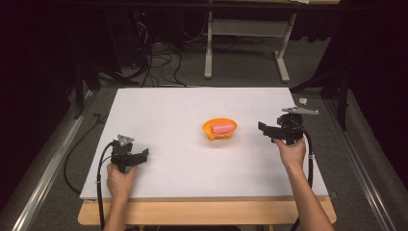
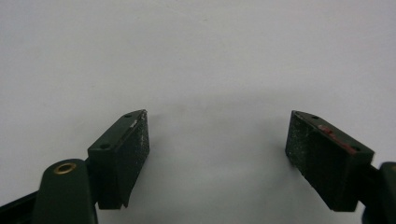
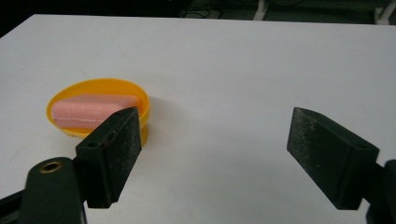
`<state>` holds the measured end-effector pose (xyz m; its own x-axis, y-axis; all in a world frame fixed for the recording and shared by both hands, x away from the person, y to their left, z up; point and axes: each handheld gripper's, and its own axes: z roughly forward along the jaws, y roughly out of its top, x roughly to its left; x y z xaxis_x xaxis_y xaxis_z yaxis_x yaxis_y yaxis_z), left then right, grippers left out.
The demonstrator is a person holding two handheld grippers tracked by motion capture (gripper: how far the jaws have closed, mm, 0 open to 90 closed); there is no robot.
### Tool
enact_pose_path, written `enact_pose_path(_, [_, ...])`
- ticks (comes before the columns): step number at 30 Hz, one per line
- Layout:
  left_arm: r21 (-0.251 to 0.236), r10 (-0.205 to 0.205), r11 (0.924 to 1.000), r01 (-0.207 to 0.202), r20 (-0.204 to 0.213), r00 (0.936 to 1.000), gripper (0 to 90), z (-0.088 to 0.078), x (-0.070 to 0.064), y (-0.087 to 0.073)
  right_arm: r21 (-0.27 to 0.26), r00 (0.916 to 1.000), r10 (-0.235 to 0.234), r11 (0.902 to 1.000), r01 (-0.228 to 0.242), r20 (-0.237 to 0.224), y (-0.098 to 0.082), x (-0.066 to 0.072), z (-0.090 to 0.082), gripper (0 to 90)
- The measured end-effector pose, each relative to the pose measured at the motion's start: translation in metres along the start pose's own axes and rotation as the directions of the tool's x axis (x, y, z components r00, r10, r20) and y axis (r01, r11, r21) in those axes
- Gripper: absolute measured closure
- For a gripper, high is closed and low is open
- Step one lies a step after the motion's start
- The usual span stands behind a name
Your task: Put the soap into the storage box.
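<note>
An orange bowl [image 1: 219,129] stands near the middle of the white board [image 1: 183,106], with a pink block [image 1: 222,128] lying in it. My right gripper [image 1: 263,129] hovers to the right of the bowl, apart from it, pointing left. In the right gripper view its jaws stand apart with nothing between them, the orange bowl [image 3: 84,91] and the pink block [image 3: 88,111] behind the left jaw. My left gripper [image 1: 143,155] rests low at the board's front left, pointing right. The left gripper view has its jaws wide apart over bare white board [image 2: 210,70], empty.
The board lies on a wooden table [image 1: 207,211] with its front edge near the person's forearms. Beyond the far edge are a white frame's legs [image 1: 208,53] and loose cables [image 1: 159,62] on the floor. A metal rail [image 1: 53,159] runs along the left side.
</note>
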<state>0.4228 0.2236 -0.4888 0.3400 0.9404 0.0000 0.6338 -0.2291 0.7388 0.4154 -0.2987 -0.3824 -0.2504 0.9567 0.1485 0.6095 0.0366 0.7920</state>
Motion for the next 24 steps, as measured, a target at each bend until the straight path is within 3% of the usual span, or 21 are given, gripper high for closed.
enact_pose_path(24, [0.0, 0.001, 1.0, -0.001, 0.0, 1.0, 22.0, 0.0, 0.0, 0.0, -0.003, 0.9998, 0.019, 0.9998, -0.019, 0.007, -0.025, -0.013, -0.009, 18.6])
